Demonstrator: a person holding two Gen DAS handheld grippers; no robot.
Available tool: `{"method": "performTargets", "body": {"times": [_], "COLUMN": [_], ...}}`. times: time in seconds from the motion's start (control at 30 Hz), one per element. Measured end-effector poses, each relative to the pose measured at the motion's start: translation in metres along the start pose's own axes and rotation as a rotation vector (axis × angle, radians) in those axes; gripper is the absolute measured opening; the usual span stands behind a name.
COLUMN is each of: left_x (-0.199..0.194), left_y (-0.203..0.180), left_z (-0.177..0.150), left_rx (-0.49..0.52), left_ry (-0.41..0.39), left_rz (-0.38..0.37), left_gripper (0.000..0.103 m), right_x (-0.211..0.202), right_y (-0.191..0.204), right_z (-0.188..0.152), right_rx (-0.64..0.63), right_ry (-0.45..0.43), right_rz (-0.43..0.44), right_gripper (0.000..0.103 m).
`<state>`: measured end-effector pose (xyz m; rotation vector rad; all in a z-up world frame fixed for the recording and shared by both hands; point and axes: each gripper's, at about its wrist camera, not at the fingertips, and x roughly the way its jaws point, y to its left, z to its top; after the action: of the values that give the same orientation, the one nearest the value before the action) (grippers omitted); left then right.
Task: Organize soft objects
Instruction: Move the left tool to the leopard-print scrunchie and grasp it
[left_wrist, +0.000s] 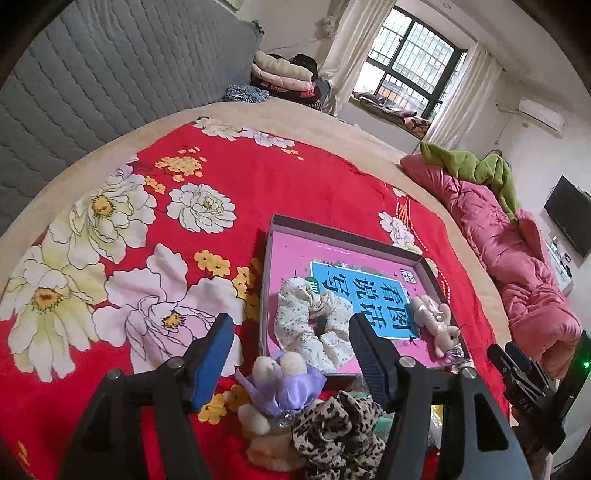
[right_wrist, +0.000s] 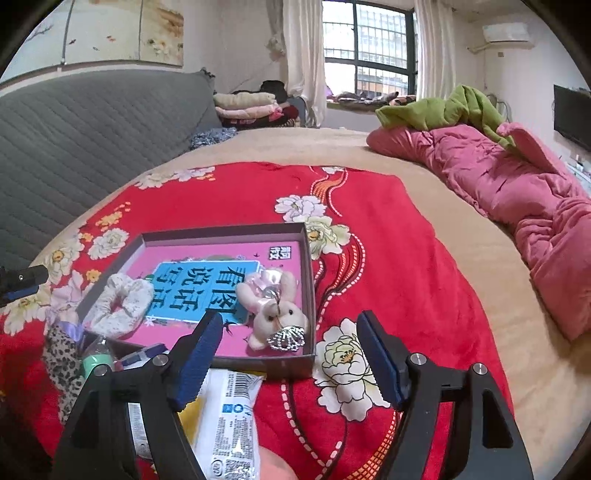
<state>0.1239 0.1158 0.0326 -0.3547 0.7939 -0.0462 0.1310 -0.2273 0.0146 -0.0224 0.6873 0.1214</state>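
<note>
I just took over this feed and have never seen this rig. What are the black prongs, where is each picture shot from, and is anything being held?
No robot arm here: a person holds a two-finger tool in each hand, with a fisheye camera looking along its jaws. One picture looks over the left gripper, the other over the right gripper. Both stand open and empty.

On the red floral blanket lies a shallow box holding a white floral scrunchie and a pink plush bunny. Outside it, near the left gripper, lie a plush toy with a purple ribbon and a leopard-print scrunchie. A white wrapped packet lies near the right gripper.
</note>
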Motion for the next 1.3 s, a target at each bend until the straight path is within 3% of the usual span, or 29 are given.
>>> {"method": "performTargets", "body": {"times": [0.73, 1.3], "left_x": [-0.054, -0.054], "left_y": [-0.028, -0.040], "left_z": [-0.013, -0.039], "left_rx": [0.045, 0.050], "left_ry": [-0.022, 0.049], "left_rz": [0.020, -0.011], "left_gripper": [0.065, 0.065], "right_x": [-0.053, -0.070], "right_y": [0.008, 0.021], "right_z": [0.000, -0.025], "right_rx": [-0.028, -0.051], "right_ry": [-0.089, -0.054], "right_rz": [0.043, 0.068], "right_gripper": [0.076, 0.076]}}
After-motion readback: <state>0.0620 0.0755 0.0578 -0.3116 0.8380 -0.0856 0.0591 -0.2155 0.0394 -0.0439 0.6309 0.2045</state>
